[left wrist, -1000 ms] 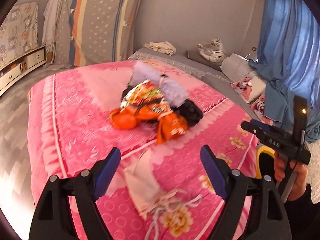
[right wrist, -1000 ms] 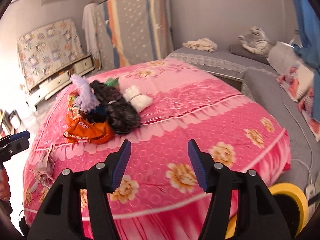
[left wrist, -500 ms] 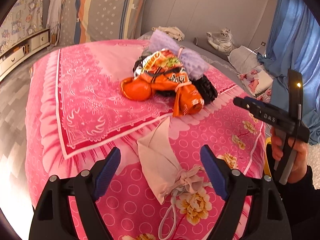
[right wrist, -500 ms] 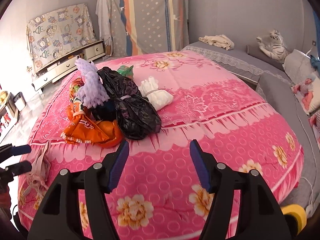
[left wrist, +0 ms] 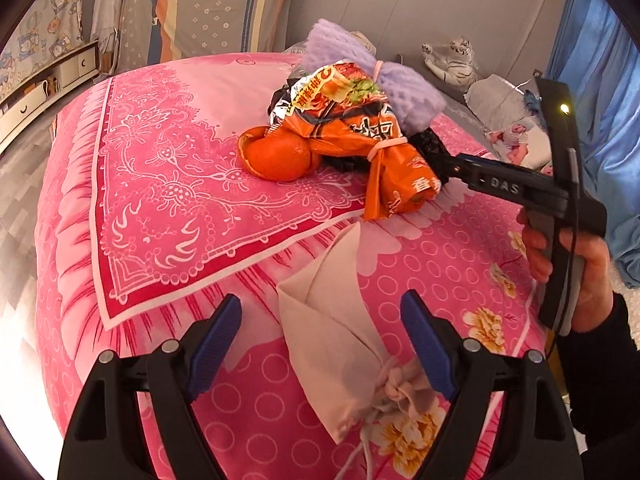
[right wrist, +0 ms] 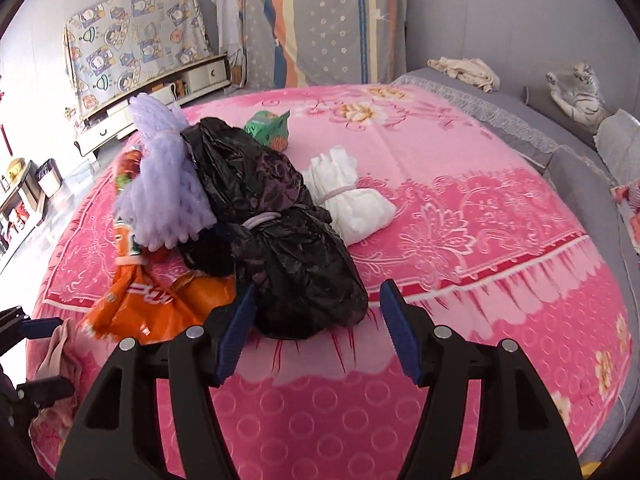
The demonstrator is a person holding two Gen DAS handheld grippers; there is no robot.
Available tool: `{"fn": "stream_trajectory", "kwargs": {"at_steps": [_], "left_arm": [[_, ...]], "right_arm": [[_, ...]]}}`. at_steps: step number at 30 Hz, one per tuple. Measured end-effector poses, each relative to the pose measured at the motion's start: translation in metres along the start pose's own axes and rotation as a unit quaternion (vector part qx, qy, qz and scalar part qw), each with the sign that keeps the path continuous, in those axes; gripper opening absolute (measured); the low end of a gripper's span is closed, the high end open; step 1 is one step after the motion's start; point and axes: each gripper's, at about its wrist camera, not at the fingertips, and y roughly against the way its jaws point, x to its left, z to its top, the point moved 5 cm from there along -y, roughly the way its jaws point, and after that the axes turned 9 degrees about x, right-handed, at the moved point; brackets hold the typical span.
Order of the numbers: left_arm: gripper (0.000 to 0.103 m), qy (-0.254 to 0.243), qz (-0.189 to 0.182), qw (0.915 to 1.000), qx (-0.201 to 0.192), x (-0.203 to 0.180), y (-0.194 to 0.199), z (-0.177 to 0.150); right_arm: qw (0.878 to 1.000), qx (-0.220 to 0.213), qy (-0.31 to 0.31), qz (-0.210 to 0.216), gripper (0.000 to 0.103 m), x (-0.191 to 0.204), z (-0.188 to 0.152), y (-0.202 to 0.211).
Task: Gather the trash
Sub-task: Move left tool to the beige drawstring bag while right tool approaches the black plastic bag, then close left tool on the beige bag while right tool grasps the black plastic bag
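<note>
A heap of trash lies on the pink bed: an orange snack wrapper (left wrist: 352,132), orange peel (left wrist: 276,156), purple foam netting (right wrist: 168,184), black plastic bags (right wrist: 288,248), a white tied bundle (right wrist: 352,200) and a green packet (right wrist: 268,128). A beige drawstring bag (left wrist: 340,332) lies flat near the bed's edge. My left gripper (left wrist: 320,340) is open, its jaws either side of the beige bag, just above it. My right gripper (right wrist: 318,328) is open, close in front of the black bags. The right gripper also shows in the left wrist view (left wrist: 452,164), beside the wrapper.
The pink bedspread (right wrist: 480,216) covers a round bed. A grey sofa (right wrist: 540,128) with a toy tiger (right wrist: 576,92) stands behind it. A low drawer cabinet (right wrist: 160,96) and a striped mattress (right wrist: 320,20) stand at the wall. Blue curtains (left wrist: 600,60) hang at the right.
Both grippers have moved closer to the bed. The left has come down over the beige bag; the right has closed in on the black bags. Both stay open.
</note>
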Motion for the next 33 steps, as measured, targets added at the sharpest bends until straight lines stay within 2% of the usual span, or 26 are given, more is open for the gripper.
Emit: {"fn": "stream_trajectory", "kwargs": {"at_steps": [11, 13, 14, 16, 17, 18, 19, 20, 21, 22, 27, 33], "left_arm": [[0.078, -0.007, 0.008, 0.9999, 0.008, -0.006, -0.016, 0.015], [0.077, -0.010, 0.015, 0.9998, 0.010, -0.008, -0.019, 0.016], [0.075, -0.012, 0.018, 0.9997, 0.010, -0.010, -0.019, 0.017], [0.059, -0.016, 0.028, 0.9994, 0.010, -0.012, -0.020, 0.017], [0.055, -0.016, 0.031, 0.9993, 0.009, -0.012, -0.020, 0.016], [0.045, -0.016, 0.033, 0.9993, 0.010, -0.012, -0.019, 0.016], [0.036, -0.017, 0.036, 0.9992, 0.011, -0.012, -0.019, 0.015], [0.033, -0.015, 0.038, 0.9991, 0.010, -0.010, -0.018, 0.015], [0.023, -0.013, 0.039, 0.9991, 0.010, -0.008, -0.018, 0.015], [0.019, -0.010, 0.035, 0.9993, 0.011, -0.007, -0.017, 0.015], [0.010, -0.005, 0.021, 0.9998, 0.004, -0.004, -0.005, 0.013], [0.008, -0.008, 0.016, 0.9998, -0.010, -0.008, 0.011, 0.008]], "right_arm": [[0.998, 0.030, -0.015, 0.047, 0.059, 0.000, 0.020, -0.033], [0.997, 0.038, -0.019, 0.058, 0.055, 0.000, 0.023, -0.038], [0.997, 0.041, -0.021, 0.062, 0.049, 0.000, 0.024, -0.039], [0.996, 0.048, -0.023, 0.070, 0.039, 0.001, 0.025, -0.042], [0.996, 0.049, -0.024, 0.074, 0.034, 0.002, 0.025, -0.042], [0.995, 0.050, -0.024, 0.077, 0.030, 0.002, 0.024, -0.042], [0.995, 0.050, -0.024, 0.078, 0.028, 0.003, 0.025, -0.042], [0.995, 0.049, -0.025, 0.078, 0.026, 0.003, 0.025, -0.041], [0.995, 0.047, -0.026, 0.079, 0.024, 0.005, 0.024, -0.040], [0.995, 0.044, -0.029, 0.082, 0.023, 0.004, 0.024, -0.038], [0.994, 0.021, -0.037, 0.102, 0.021, 0.004, 0.026, -0.018], [0.988, 0.009, -0.040, 0.147, 0.020, 0.012, 0.020, 0.014]]}}
